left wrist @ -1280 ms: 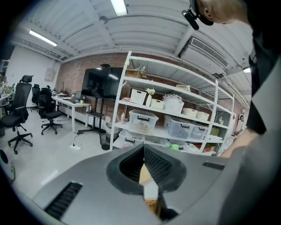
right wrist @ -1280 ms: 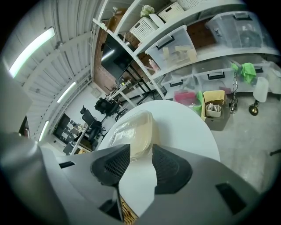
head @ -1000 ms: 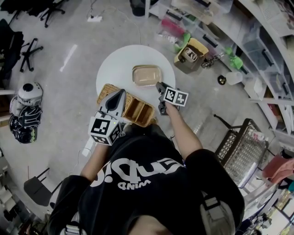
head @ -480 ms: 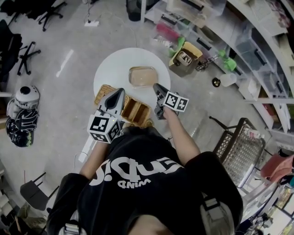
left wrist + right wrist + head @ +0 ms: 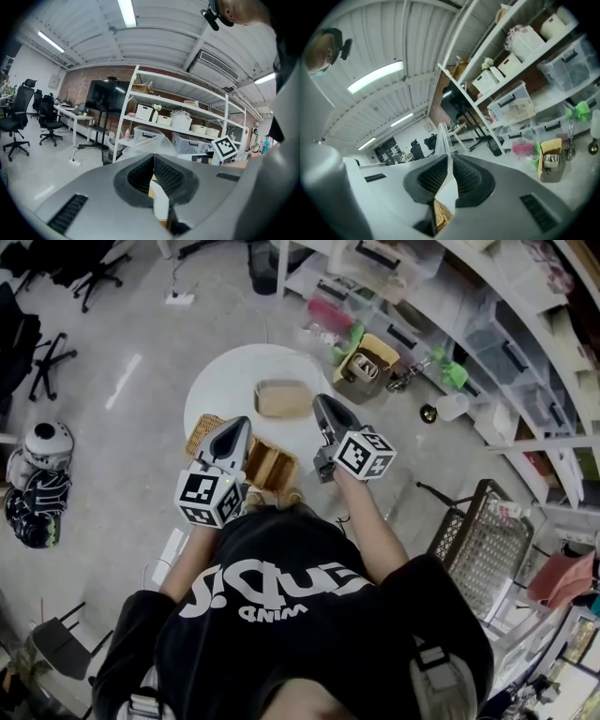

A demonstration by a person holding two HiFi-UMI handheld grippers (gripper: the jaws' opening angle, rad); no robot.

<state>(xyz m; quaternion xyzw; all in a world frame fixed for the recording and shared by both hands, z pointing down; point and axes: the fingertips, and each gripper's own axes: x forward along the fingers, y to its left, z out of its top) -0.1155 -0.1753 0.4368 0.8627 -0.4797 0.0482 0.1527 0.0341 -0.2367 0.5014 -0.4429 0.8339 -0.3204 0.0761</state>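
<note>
Both left gripper (image 5: 153,158) and right gripper (image 5: 450,161) pinch clear film (image 5: 442,136)

Rack: white shelves (image 5: 187,101) with bins (image 5: 197,140), straight ahead of left claw (image 5: 153,156).
Wall (image 5: 77,82): brick, black screen (image 5: 105,96), up-left of claw.
Chairs (image 5: 14,122): by desk (image 5: 75,110), far left.
Floor (image 5: 42,173): pale grey, low left.
Light: ceiling tubes (image 5: 375,77), above right claw (image 5: 450,158).

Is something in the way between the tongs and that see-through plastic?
Nothing visible is. The left tongs and the right tongs are each shut right on the clear plastic film, pad against film. In the head view the wicker basket lies below them on the round table.
</note>
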